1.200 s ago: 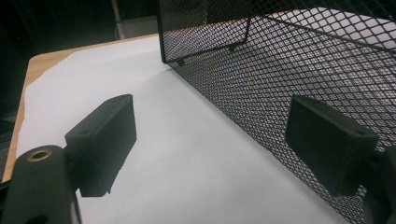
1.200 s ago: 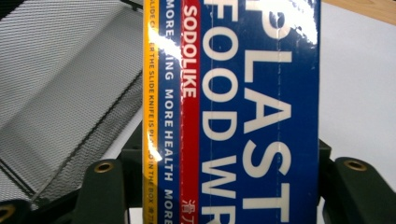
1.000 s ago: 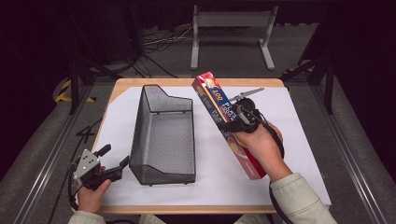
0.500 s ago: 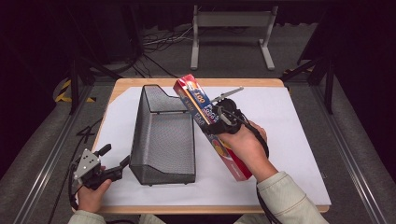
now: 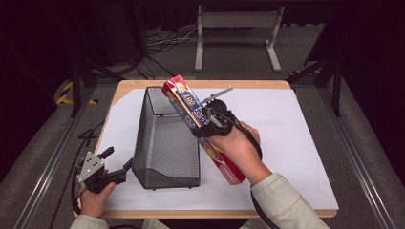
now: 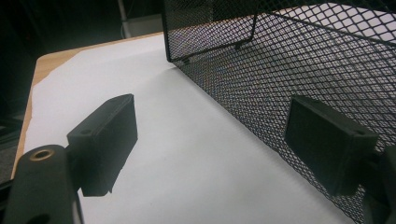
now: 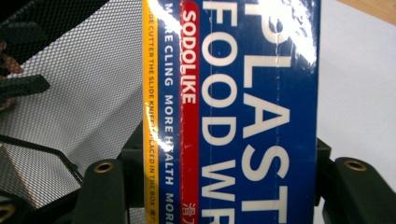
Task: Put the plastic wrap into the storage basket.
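Plastic wrap box (image 5: 203,128), long and blue with a red end and yellow edge, is up off the table, tilted, its far red end poking over the right rim of the black mesh basket (image 5: 165,138) while its near end hangs above the white sheet (image 5: 296,143). Right gripper (image 5: 205,125) has it pinched across the middle, jaws pressed on both long sides; in the right gripper view the box (image 7: 233,112) fills the gap between the two black jaws, white lettering running up its blue face, with basket mesh (image 7: 70,93) beside it on the left. The person's right hand (image 5: 239,150) wraps the gripper's body, a cable trailing down past the pale sleeve (image 5: 282,205).

Over at the table's near left corner sits the left gripper (image 5: 114,164), held in the left hand (image 5: 93,200), jaws spread wide with nothing between them. One jaw looks to be right against the basket's near corner, though touching or just shy is hard to call. In the left gripper view the mesh wall (image 6: 299,70) runs along beside the far jaw. Wooden table (image 5: 200,85) edge shows beyond the sheet.
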`<state>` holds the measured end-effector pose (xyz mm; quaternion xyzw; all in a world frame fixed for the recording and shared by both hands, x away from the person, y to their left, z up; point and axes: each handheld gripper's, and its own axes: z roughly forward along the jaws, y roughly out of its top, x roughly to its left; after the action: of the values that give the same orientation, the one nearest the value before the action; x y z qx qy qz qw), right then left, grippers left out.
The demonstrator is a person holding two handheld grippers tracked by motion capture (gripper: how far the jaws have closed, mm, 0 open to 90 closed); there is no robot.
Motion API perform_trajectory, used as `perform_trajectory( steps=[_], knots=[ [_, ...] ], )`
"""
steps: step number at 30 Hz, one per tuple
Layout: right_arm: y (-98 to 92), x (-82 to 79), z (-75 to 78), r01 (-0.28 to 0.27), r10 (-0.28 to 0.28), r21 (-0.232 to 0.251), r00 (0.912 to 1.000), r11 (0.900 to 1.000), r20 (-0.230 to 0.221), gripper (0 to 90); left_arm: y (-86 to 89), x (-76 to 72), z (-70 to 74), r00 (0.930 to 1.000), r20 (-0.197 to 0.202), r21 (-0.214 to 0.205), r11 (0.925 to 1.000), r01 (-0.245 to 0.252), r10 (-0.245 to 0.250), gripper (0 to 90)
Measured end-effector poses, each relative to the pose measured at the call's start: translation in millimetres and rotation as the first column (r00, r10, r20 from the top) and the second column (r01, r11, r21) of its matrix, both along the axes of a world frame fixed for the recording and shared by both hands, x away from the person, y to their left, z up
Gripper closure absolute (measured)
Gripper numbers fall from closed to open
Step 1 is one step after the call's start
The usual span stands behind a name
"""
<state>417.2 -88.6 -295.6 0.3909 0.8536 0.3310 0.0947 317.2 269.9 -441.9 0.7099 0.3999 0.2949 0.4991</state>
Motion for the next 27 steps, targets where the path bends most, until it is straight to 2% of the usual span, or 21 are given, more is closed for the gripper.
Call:
perform_trajectory(
  steps=[8, 16, 19, 25, 27],
  knots=[
    [16.8, 5.9, -3.9, 0.006, -0.004, 0.04, 0.9984, 0.9992, -0.057, 39.8, 0.3, 0.0, 0.0, 1.0, 0.003, -0.004, 1.0, 0.001, -0.001, 17.9],
    [33.4, 14.7, -8.1, 0.015, -0.014, 0.012, 0.9959, 0.9998, -0.089, 39.8, 0.3, 0.1, -0.2, 1.0, 0.005, -0.01, 1.0, 0.002, -0.002, 17.9],
    [37.4, 16.7, -9.2, 0.013, -0.011, 0.017, 0.9948, 0.9998, -0.101, 39.8, 0.4, 0.0, -0.2, 1.0, 0.006, -0.011, 0.9999, 0.002, -0.001, 17.8],
    [48.2, 23.8, -14.0, 0.021, -0.011, 0.058, 0.9856, 0.9981, -0.169, 39.8, 0.5, -0.3, -0.1, 1.0, 0.006, -0.011, 0.9999, 0.006, -0.006, 17.8],
    [50.9, 25.4, -15.2, 0.029, -0.018, 0.061, 0.9843, 0.9977, -0.176, 39.8, 0.8, -0.4, 0.0, 1.0, 0.006, -0.011, 0.9999, 0.005, -0.005, 17.8]
  ],
)
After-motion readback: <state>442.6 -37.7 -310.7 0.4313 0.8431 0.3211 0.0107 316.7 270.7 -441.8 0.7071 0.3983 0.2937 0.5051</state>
